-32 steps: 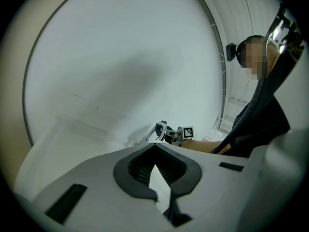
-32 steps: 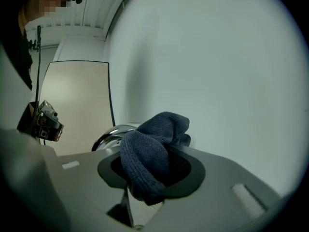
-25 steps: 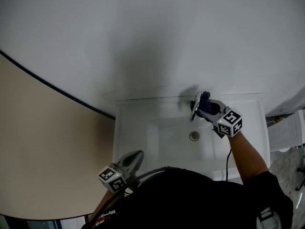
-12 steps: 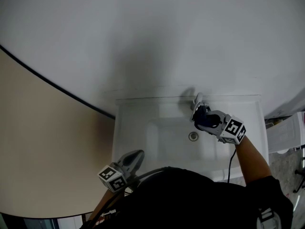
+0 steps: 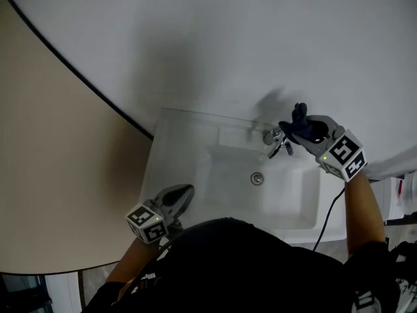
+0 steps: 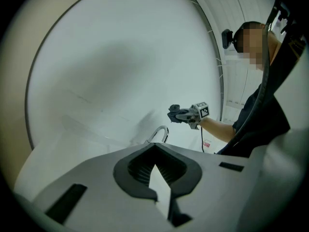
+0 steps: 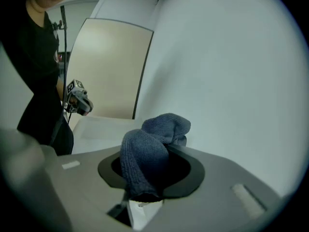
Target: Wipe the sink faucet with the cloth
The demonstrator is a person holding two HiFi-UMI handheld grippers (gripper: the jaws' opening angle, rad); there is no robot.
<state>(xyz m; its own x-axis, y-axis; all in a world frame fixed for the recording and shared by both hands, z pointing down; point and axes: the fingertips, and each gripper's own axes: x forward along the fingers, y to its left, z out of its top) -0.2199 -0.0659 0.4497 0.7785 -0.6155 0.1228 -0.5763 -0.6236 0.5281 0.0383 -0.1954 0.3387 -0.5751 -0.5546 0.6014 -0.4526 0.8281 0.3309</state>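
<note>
The chrome faucet (image 5: 276, 140) stands at the back of the white sink (image 5: 186, 152). My right gripper (image 5: 297, 126) is shut on a dark blue cloth (image 5: 298, 117), just above and to the right of the faucet. In the left gripper view the cloth (image 6: 175, 111) hangs clear of the faucet's arch (image 6: 160, 131). The right gripper view shows the cloth (image 7: 150, 149) bunched between the jaws, with the faucet hidden. My left gripper (image 5: 184, 195) is shut and empty over the sink's front left edge.
A drain (image 5: 257, 178) sits in the middle of the basin. A plain white wall (image 5: 228, 51) rises behind the sink, and a beige panel (image 5: 52, 175) lies to the left. A black cable (image 5: 328, 222) trails from the right gripper along the person's arm.
The right gripper with the cloth has lifted off the faucet's spout to above and right of it, rolling as it rose. The left gripper has barely shifted.
</note>
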